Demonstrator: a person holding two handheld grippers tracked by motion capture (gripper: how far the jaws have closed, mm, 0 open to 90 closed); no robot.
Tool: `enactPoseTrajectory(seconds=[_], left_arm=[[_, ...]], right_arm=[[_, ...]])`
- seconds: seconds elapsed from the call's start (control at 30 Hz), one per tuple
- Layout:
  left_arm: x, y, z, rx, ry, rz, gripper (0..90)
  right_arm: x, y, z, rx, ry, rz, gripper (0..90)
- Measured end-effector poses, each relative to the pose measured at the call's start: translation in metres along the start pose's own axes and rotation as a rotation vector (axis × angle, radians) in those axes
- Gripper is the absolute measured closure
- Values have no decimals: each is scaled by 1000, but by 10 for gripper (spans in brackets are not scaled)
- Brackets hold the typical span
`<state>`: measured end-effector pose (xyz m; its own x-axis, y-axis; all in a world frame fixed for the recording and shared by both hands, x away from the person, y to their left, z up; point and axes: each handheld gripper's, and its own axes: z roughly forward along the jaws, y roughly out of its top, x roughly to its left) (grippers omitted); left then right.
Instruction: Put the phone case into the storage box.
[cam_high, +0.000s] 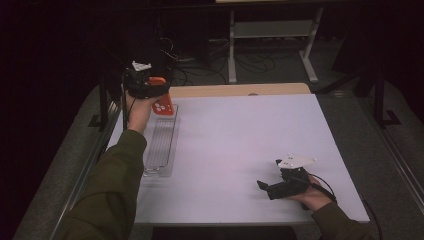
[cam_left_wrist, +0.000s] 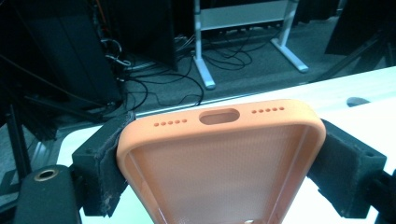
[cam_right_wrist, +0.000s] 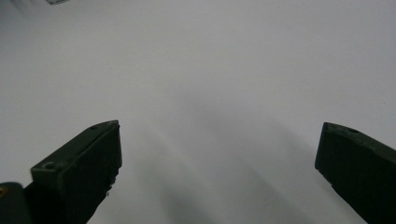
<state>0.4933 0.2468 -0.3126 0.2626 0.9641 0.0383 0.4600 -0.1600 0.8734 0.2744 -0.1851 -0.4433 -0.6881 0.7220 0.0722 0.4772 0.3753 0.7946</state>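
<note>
An orange phone case (cam_high: 163, 103) hangs above the far left of the table, over the far end of a long clear tray (cam_high: 161, 147). My left gripper (cam_high: 159, 93) is shut on it. In the left gripper view the case (cam_left_wrist: 219, 163) shows its hollow inside, with the port cutout and small holes on top, and both black pads (cam_left_wrist: 105, 163) press on its sides. My right gripper (cam_high: 263, 186) rests low near the front right of the table. Its jaws stand wide open (cam_right_wrist: 219, 158) over bare white surface, with nothing between them.
The white table top (cam_high: 240, 135) ends in a wooden strip (cam_high: 240, 90) along its far edge. Behind it are a white desk frame (cam_high: 270, 35) and loose cables (cam_high: 200, 65) on a dark floor. A metal rail (cam_high: 95, 155) runs along the table's left side.
</note>
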Motion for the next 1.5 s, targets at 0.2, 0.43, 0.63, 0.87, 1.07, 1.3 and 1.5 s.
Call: enactPoseTrajectory(seconds=[0.2, 0.43, 0.63, 0.87, 1.07, 1.3, 1.5], left_arm=[[0, -9, 11, 26, -3, -14, 151], [-4, -17, 20, 70, 13, 9, 151], [-6, -20, 26, 88, 31, 12, 150], [-6, -29, 34, 114, 51, 3, 150], [-7, -31, 36, 115, 58, 23, 148], [-10, -32, 43, 94, 88, 19, 144], [-7, -31, 50, 88, 94, 15, 141]], right_arm=[[-1, 0, -1, -1, -3, -2, 0], [-1, 0, -1, -2, -3, -2, 0], [-1, -1, -1, -1, -3, -3, 0], [-2, -1, -1, -8, -3, -6, 0], [-2, -1, -1, -8, -3, -7, 0], [-2, -1, -1, -7, -1, -7, 0], [-2, -1, -3, -10, -1, -5, 0]])
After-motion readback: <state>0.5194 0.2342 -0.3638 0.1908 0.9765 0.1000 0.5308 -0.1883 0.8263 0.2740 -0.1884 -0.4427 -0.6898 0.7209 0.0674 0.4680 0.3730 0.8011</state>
